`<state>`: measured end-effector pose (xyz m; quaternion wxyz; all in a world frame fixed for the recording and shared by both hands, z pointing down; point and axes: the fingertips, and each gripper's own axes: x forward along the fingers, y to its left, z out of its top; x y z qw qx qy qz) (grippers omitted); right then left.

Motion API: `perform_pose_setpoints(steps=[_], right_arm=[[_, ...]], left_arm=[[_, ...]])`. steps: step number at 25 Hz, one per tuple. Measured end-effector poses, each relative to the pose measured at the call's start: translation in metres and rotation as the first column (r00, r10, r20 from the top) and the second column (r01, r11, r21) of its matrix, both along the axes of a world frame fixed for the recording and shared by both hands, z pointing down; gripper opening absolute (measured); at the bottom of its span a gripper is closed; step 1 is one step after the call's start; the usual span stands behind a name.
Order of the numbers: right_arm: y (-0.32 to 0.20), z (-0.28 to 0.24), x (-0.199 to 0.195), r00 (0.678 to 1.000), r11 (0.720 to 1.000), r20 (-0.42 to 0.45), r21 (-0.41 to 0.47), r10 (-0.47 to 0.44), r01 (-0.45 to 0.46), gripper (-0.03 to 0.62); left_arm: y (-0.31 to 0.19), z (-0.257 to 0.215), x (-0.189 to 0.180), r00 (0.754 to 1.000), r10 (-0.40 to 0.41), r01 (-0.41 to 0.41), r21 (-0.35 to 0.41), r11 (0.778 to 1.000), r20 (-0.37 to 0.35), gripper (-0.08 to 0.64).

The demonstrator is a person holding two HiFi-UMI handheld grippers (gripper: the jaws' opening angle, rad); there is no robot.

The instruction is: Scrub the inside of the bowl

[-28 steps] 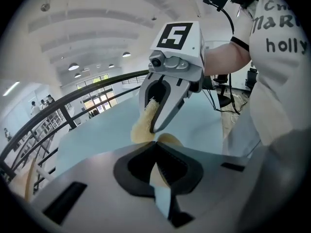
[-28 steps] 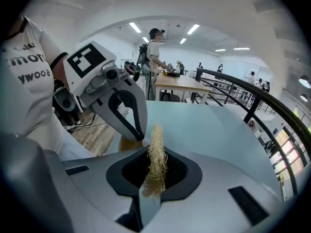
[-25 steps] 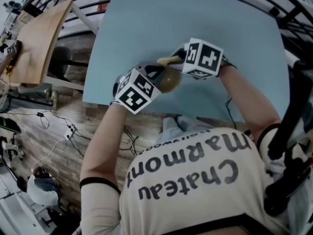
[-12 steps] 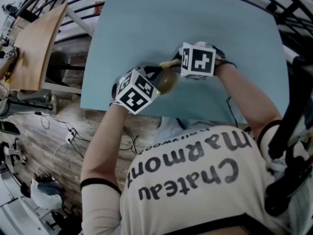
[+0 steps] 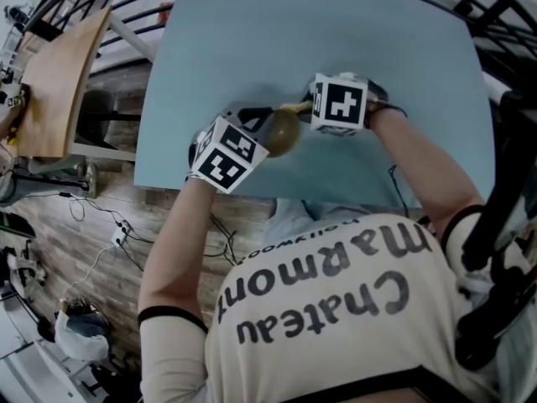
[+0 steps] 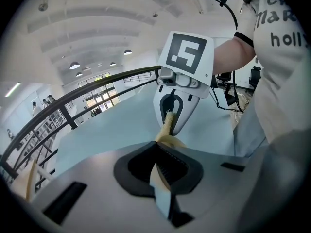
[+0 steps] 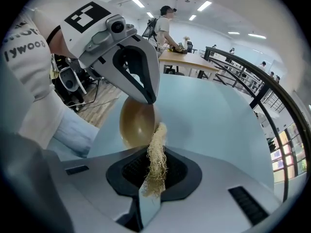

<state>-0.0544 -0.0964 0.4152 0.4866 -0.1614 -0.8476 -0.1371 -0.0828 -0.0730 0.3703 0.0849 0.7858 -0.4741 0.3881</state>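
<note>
A small tan bowl (image 5: 284, 133) is held tilted above the blue table (image 5: 252, 40). My left gripper (image 5: 262, 126) is shut on its rim. In the left gripper view the thin rim (image 6: 163, 171) sits pinched between the jaws of my left gripper (image 6: 163, 153). My right gripper (image 5: 305, 107) is shut on a straw-coloured fibre scrubber (image 7: 155, 161). In the right gripper view the scrubber's tip reaches the edge of the bowl (image 7: 136, 123), whose open inside faces my right gripper (image 7: 154, 155). The bowl's far rim is hidden behind the left gripper's fingers (image 7: 143, 89).
A wooden board (image 5: 63, 65) leans beside the table at the left, with cables (image 5: 109, 225) on the wood floor below. Black railings (image 7: 252, 81) run past the table's far side. A person stands at a far desk (image 7: 187, 57).
My right gripper has come down and slightly left with the scrubber, closer to the bowl. My left gripper has kept its hold on the bowl, almost still.
</note>
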Motion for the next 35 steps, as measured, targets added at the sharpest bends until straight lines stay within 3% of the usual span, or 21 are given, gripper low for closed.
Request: perform_pose_setpoints(steps=[5, 10, 18, 35], right_arm=[[0.005, 0.005, 0.006, 0.999, 0.998, -0.023, -0.033, 0.048, -0.049, 0.060], [-0.002, 0.002, -0.003, 0.990, 0.988, 0.018, -0.075, 0.137, -0.135, 0.060], [-0.006, -0.004, -0.008, 0.946, 0.912, 0.043, -0.281, 0.321, -0.297, 0.060], [-0.001, -0.008, -0.016, 0.904, 0.833, 0.010, -0.392, 0.428, -0.390, 0.060]], left_arm=[[0.000, -0.006, -0.002, 0.999, -0.038, 0.038, 0.043, 0.998, -0.003, 0.006], [0.001, -0.013, -0.016, 0.991, -0.120, 0.126, 0.102, 0.987, -0.059, 0.006], [0.001, -0.032, -0.040, 0.956, -0.239, 0.267, 0.159, 0.951, -0.172, 0.006], [-0.003, -0.055, -0.063, 0.885, -0.331, 0.407, 0.198, 0.892, -0.328, 0.006]])
